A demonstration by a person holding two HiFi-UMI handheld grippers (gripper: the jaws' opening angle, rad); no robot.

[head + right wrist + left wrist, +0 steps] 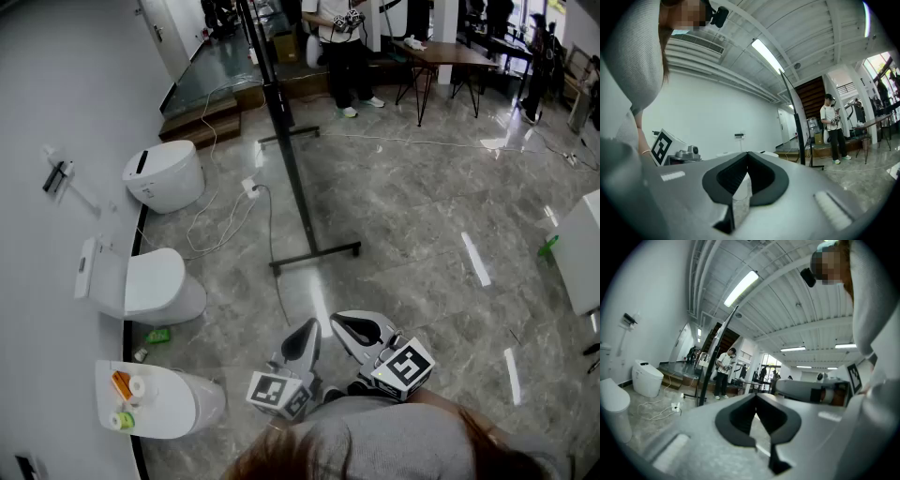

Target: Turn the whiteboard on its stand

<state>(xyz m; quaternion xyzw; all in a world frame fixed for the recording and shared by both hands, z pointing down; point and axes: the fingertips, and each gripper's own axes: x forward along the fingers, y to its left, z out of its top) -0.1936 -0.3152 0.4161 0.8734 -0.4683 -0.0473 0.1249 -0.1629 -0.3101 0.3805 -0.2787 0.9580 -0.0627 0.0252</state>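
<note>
The whiteboard point(281, 131) is seen edge-on: a tall thin panel carried on a dark stand point(314, 255), whose flat feet rest on the stone floor. It is judged stiff, fairly heavy and apt to tip, with a slippery face. The edge frame or the upright is best gripped, and the turn made slowly. The left tongs point(305, 339) and the right tongs point(356, 330) are both clenched on nothing. They are held well short of the whiteboard, which stands ahead of them.

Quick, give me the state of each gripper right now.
Left gripper: closed, holding nothing.
Right gripper: closed, holding nothing.
</note>
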